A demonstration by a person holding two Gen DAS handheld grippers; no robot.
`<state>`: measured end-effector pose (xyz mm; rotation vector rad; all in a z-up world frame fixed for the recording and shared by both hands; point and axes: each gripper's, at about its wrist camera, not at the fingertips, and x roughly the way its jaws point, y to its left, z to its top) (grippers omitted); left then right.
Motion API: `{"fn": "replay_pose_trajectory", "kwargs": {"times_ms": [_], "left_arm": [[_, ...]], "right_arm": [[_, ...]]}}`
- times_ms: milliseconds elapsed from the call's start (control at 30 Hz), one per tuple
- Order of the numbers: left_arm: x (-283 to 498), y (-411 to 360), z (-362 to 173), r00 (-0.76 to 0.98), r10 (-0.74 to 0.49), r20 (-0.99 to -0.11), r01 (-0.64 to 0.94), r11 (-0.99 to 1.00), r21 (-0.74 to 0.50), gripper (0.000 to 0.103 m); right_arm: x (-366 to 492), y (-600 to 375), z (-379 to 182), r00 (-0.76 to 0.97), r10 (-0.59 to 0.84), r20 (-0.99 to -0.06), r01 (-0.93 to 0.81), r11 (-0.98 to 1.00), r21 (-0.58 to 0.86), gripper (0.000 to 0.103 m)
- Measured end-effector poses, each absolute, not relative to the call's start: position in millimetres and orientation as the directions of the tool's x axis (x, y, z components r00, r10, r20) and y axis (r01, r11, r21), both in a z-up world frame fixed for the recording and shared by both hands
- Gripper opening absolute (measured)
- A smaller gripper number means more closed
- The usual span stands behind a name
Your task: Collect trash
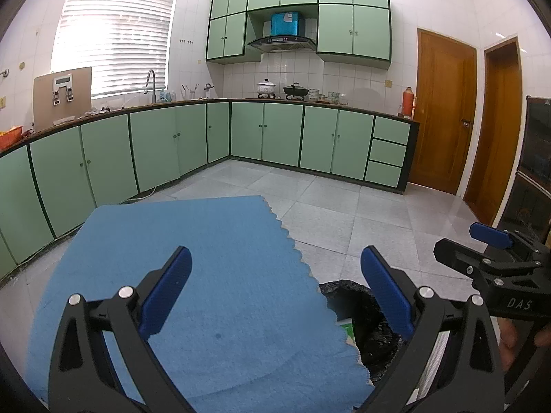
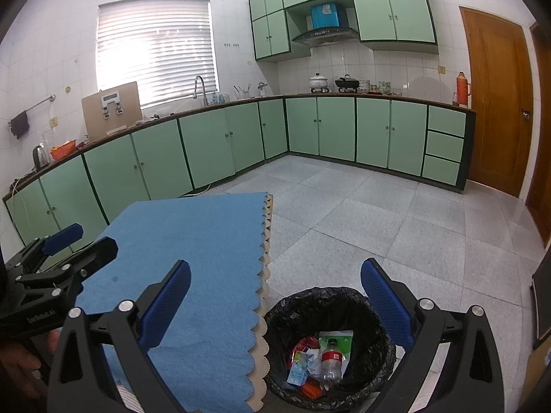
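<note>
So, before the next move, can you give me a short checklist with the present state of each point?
1. Left gripper jaws open, holding nothing: ok.
2. Right gripper jaws open, holding nothing: ok.
3. Trash bin beside the table, black liner in place: ok.
4. Trash already in bin, a plastic bottle among wrappers: ok.
5. Blue cloth free of trash where visible: ok.
6. Trash left elsewhere, outside both views: cannot tell.

Left wrist view: set above the blue cloth point(image 1: 193, 275), facing the far cabinets point(image 1: 265, 134). Right wrist view: further right, close over the bin point(image 2: 330, 347), same facing. Shared by both: cloth, bin, floor, cabinets (each also catching the other claw at its edge).
</note>
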<state>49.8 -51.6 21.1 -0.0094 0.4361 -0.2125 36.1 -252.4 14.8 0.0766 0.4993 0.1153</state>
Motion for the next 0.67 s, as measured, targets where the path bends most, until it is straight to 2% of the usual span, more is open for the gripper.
{"fn": "replay_pose_trajectory", "kwargs": {"times_ms": [667], "left_arm": [[52.8, -50.3, 21.0, 0.882, -0.207, -0.423, 0.197, 0.978, -0.066, 0.095]], "right_arm": [[38.2, -254.8, 16.2, 0.869, 0.128, -0.478, -0.089, 0.991, 0.103, 0.097]]}}
